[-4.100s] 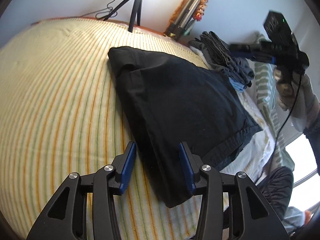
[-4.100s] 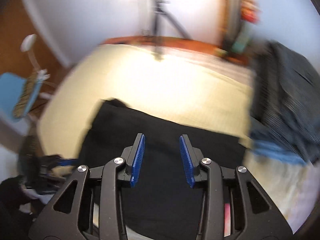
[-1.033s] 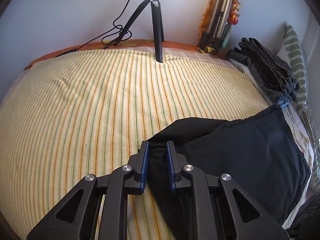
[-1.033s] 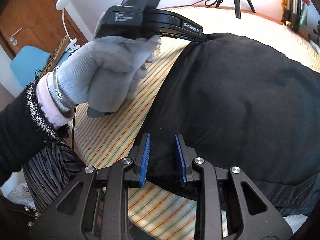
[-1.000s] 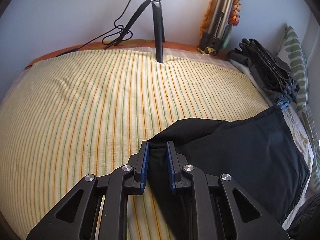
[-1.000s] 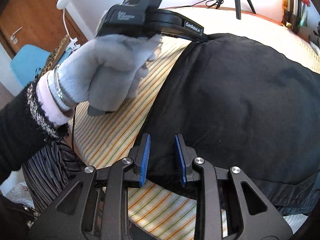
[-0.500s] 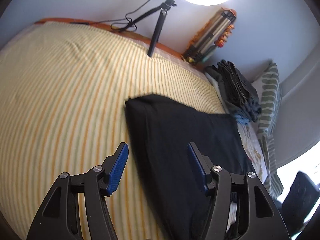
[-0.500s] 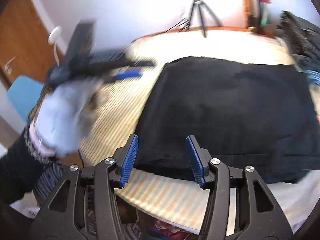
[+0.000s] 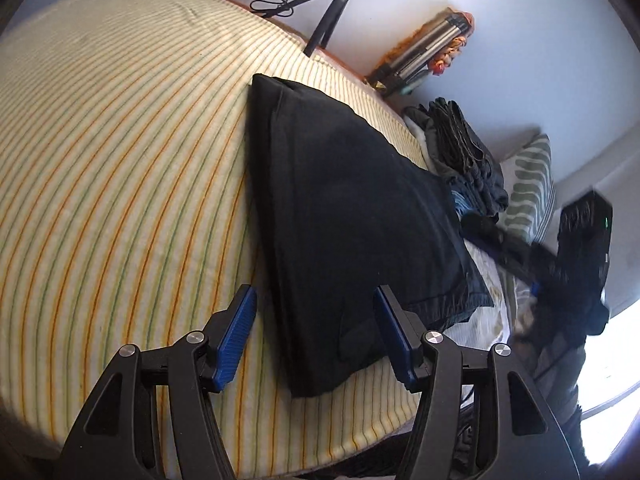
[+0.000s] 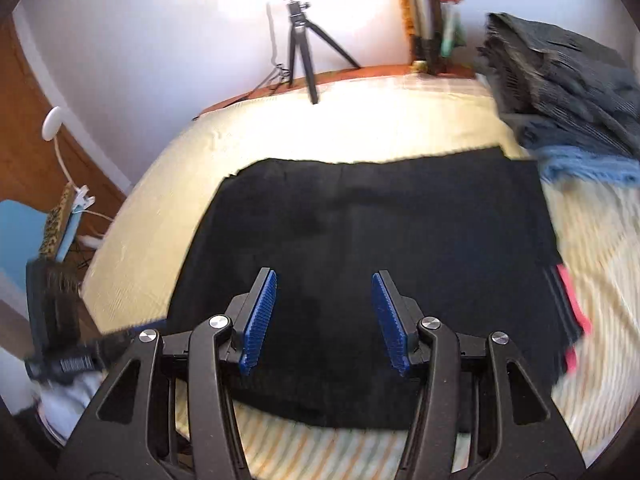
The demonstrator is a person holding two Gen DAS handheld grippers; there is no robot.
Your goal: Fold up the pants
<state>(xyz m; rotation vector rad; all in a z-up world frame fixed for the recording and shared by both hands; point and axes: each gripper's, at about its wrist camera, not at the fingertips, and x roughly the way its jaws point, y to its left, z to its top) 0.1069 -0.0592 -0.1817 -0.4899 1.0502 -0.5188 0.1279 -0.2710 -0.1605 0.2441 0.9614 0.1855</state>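
Observation:
The black pants [image 9: 352, 208] lie folded in a flat rectangle on the yellow striped bed sheet [image 9: 100, 140]. My left gripper [image 9: 314, 300] hovers over the near corner of the pants; its jaws stand apart and are closing a little, with no cloth pinched between the blue pads. In the right wrist view the pants [image 10: 400, 232] fill the middle. My right gripper [image 10: 324, 278] hangs open above their near edge and holds nothing. Blurred, the right gripper [image 9: 576, 264] also shows at the right of the left wrist view, and the left gripper [image 10: 60, 320] at the lower left of the right wrist view.
A stack of folded dark clothes [image 10: 560, 80] with a blue piece under it sits beyond the pants' far right corner. A striped pillow [image 9: 532, 184] lies beside it. A tripod [image 10: 300, 40] stands at the bed's far edge. Something pink [image 10: 572, 312] shows by the pants' right edge.
Both grippers were shut on the pants' edge a second ago. They have opened, let the cloth go and drawn back from it. The pants now lie flat.

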